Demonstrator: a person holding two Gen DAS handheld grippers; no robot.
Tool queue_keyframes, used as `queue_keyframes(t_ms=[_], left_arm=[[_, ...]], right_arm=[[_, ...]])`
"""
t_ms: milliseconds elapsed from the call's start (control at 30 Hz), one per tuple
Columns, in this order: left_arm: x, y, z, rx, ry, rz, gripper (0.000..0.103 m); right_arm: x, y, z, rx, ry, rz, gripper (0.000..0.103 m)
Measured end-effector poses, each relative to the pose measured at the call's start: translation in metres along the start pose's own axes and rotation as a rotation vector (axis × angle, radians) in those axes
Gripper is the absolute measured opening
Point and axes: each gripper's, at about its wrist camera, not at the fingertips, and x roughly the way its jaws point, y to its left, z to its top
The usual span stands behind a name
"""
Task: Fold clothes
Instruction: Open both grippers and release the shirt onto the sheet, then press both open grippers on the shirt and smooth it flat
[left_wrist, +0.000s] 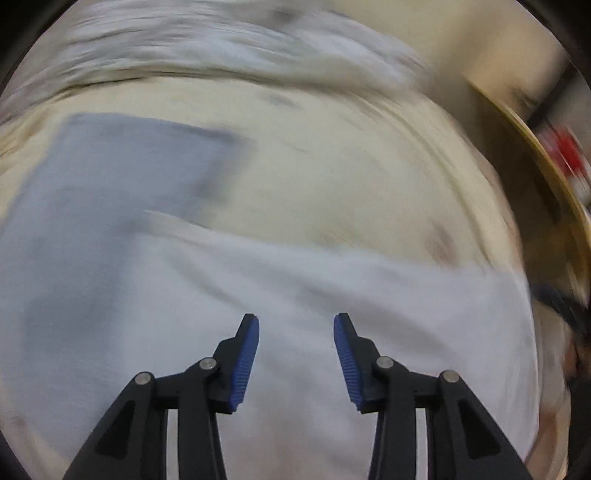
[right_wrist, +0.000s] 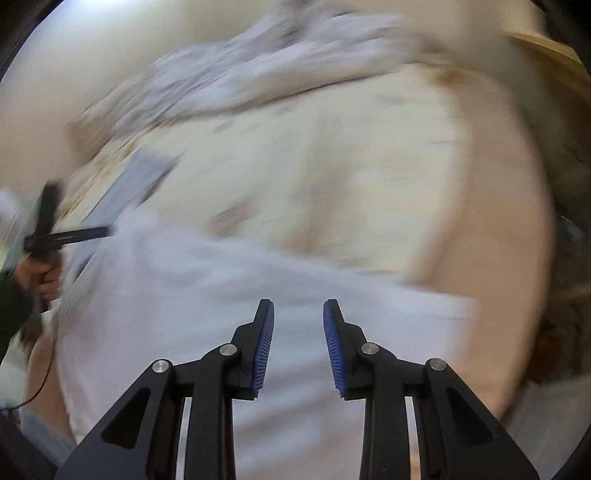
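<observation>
From my left wrist view, my left tongs (left_wrist: 296, 321) stand partly apart with nothing between the blue pads (left_wrist: 245, 362); below them the white garment (left_wrist: 295, 295) fills the lower half of the frame, lying flat on the cream bedsheet (left_wrist: 332, 177). A grey-blue cloth (left_wrist: 122, 173) lies at centre left, partly under the white garment's upper edge, and a rumpled pale blanket (left_wrist: 221, 44) runs across the top. A wooden edge (left_wrist: 543, 162) curves down the right side; the room beyond is too blurred to read. From my right wrist view, my right tongs (right_wrist: 298, 314) are parted more narrowly, also empty, over the same white garment (right_wrist: 258, 295) in the lower middle. At the left edge a hand (right_wrist: 40, 273) grips the other black tool. The whole picture is smeared. My worry: with both tongs empty above soft cloth on a yielding bed, a pinch could catch the sheet along with the garment, or take only one layer, so the fold drags crooked and wrinkles the laid part.
</observation>
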Motion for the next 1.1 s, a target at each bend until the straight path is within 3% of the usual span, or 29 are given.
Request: queue_keyframes(t_ms=[100, 167, 233, 300, 400, 467, 567, 633, 733, 833, 900, 1000, 1100], left_arm=[[0.032, -0.047, -0.021, 0.225, 0.091, 0.001, 0.043], [0.044, -0.049, -0.026, 0.294, 0.104, 0.068, 0.043], [0.041, -0.033, -0.022, 0.285, 0.117, 0.043, 0.043], [0.034, -0.014, -0.022, 0.296, 0.116, 0.099, 0.043], [0.019, 0.012, -0.023, 0.286, 0.093, 0.194, 0.043], [0.003, 0.017, -0.026, 0.252, 0.053, 0.246, 0.043], [-0.019, -0.009, -0.036, 0.209, 0.013, 0.130, 0.045], [-0.023, -0.040, -0.051, 0.218, 0.019, 0.034, 0.053], [-0.012, -0.092, -0.082, 0.284, 0.055, -0.014, 0.061], [0.010, -0.101, -0.108, 0.344, 0.132, 0.049, 0.061], [0.001, -0.087, -0.119, 0.343, 0.125, 0.049, 0.063], [-0.014, -0.057, -0.134, 0.337, 0.156, 0.072, 0.064], [-0.033, -0.023, -0.149, 0.317, 0.186, 0.143, 0.065]], right_arm=[[0.050, 0.067, -0.004, -0.210, 0.103, -0.007, 0.033], [0.072, 0.088, -0.016, -0.355, 0.164, -0.071, 0.040], [0.083, 0.094, -0.027, -0.482, 0.203, -0.160, 0.081], [0.075, 0.078, -0.032, -0.516, 0.219, -0.203, 0.098], [0.059, 0.029, -0.038, -0.415, 0.298, -0.224, 0.099], [0.046, 0.014, -0.041, -0.369, 0.299, -0.238, 0.099], [0.021, 0.026, -0.036, -0.302, 0.224, -0.179, 0.099], [0.019, 0.060, -0.037, -0.320, 0.197, -0.070, 0.099], [0.028, 0.107, -0.044, -0.370, 0.201, 0.056, 0.099], [0.049, 0.136, -0.078, -0.492, 0.264, 0.026, 0.099], [0.056, 0.137, -0.102, -0.550, 0.304, -0.012, 0.099], [0.036, 0.114, -0.116, -0.533, 0.320, -0.037, 0.102], [0.017, 0.089, -0.138, -0.513, 0.367, -0.078, 0.102]])
